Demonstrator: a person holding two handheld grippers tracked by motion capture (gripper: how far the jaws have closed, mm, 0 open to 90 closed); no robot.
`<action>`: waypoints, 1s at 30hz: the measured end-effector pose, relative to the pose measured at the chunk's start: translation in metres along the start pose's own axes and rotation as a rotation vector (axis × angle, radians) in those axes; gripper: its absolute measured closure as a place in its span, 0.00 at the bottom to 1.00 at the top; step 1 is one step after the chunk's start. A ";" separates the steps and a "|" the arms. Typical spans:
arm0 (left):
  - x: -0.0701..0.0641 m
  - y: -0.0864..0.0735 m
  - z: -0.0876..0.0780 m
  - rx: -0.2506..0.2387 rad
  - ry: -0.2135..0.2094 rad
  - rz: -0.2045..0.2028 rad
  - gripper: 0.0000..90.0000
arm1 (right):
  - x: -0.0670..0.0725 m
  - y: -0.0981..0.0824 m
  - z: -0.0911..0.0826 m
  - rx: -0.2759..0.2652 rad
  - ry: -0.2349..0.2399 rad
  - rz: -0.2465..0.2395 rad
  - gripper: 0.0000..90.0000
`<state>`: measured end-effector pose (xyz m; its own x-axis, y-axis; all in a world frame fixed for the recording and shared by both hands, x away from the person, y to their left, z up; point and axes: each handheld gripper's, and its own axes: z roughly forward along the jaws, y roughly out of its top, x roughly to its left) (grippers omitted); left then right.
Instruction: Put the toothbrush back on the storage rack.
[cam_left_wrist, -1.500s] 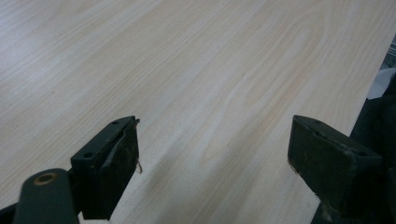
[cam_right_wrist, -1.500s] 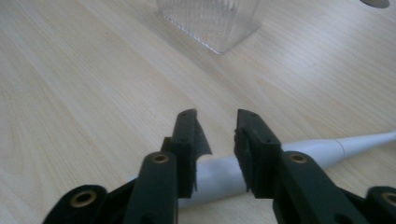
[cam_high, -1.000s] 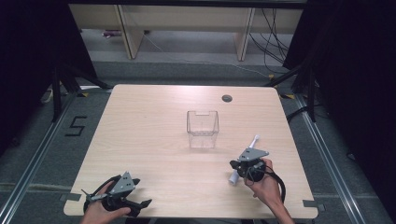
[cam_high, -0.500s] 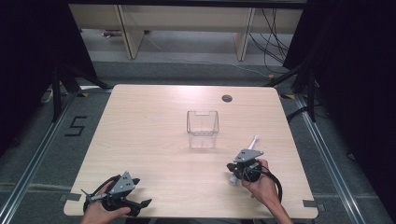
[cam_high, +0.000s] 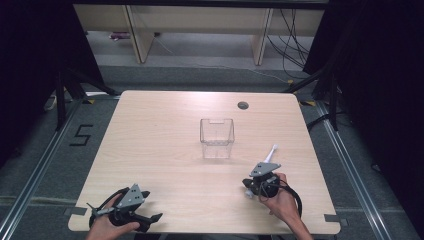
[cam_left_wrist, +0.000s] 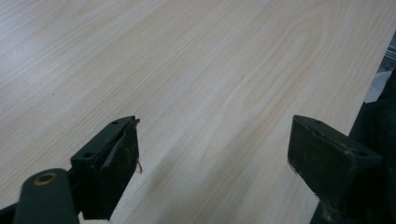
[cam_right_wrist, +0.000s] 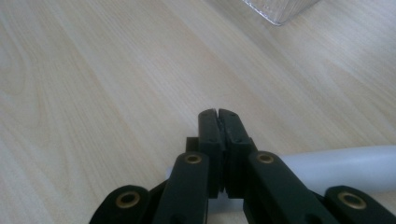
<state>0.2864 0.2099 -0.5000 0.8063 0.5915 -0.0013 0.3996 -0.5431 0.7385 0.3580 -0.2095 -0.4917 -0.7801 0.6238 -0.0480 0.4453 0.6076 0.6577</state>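
My right gripper (cam_high: 250, 184) hovers low over the near right of the wooden table (cam_high: 165, 150), held by a hand. Its jaws (cam_right_wrist: 218, 114) are pressed together with nothing between the pads. A white rod (cam_high: 271, 152) lies on the table under it, slanting away to the far right; in the right gripper view the white rod (cam_right_wrist: 341, 168) crosses beneath the jaws. My left gripper (cam_high: 147, 210) rests at the near left edge, and its jaws (cam_left_wrist: 215, 154) stand wide open over bare wood.
A clear plastic box (cam_high: 217, 137) stands upright in the middle of the table, and its corner (cam_right_wrist: 280, 9) shows ahead of the right gripper. A small round hole (cam_high: 243, 105) sits near the far edge. Dark floor and cables surround the table.
My right gripper has crept slightly left and toward the near edge, still shut. The white rod and the left gripper have not moved.
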 end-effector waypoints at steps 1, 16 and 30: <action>0.001 0.000 0.000 0.000 0.005 0.001 0.18 | 0.000 0.000 0.000 -0.004 -0.003 -0.001 0.99; 0.002 0.000 -0.001 0.002 0.001 0.008 0.18 | 0.001 -0.012 -0.007 0.032 -0.007 0.002 0.98; 0.001 0.000 -0.002 -0.007 0.001 0.005 0.18 | -0.004 -0.023 -0.015 0.041 0.003 0.020 0.97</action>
<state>0.2862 0.2111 -0.4985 0.8076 0.5898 0.0032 0.3928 -0.5419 0.7430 0.3443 -0.2339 -0.4954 -0.7723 0.6344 -0.0327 0.4785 0.6149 0.6269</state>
